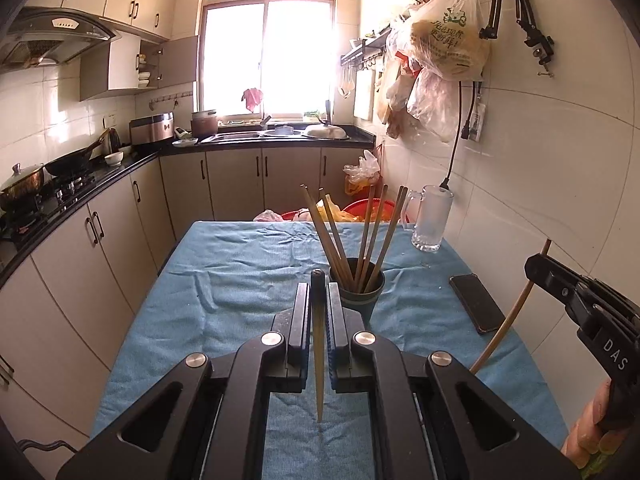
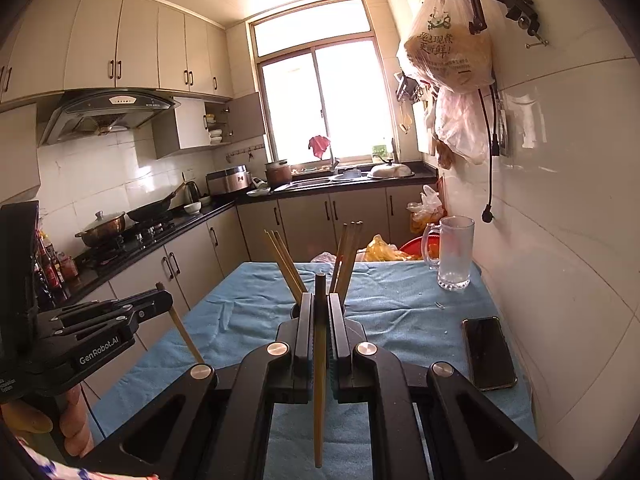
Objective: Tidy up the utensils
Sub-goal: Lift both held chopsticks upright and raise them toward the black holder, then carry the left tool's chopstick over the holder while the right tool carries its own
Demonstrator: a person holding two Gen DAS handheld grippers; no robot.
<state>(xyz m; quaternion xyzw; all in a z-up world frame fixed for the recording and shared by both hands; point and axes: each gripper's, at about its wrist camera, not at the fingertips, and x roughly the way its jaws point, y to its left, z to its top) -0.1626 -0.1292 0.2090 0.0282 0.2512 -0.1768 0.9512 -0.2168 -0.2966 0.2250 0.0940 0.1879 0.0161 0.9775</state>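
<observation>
A dark green cup stands mid-table on the blue cloth with several chopsticks fanned out of it. My left gripper is shut on one dark-tipped chopstick, held lengthwise between the jaws just left of the cup. In the right wrist view my right gripper is shut on another chopstick; it hides the cup, with only the standing chopsticks showing above. Each gripper appears in the other's view: the right gripper at the right edge, the left gripper at the left.
A black phone lies on the cloth right of the cup, and a glass mug stands at the far right corner by the tiled wall. Kitchen counters and cabinets run along the left. Red basins and bags sit beyond the table.
</observation>
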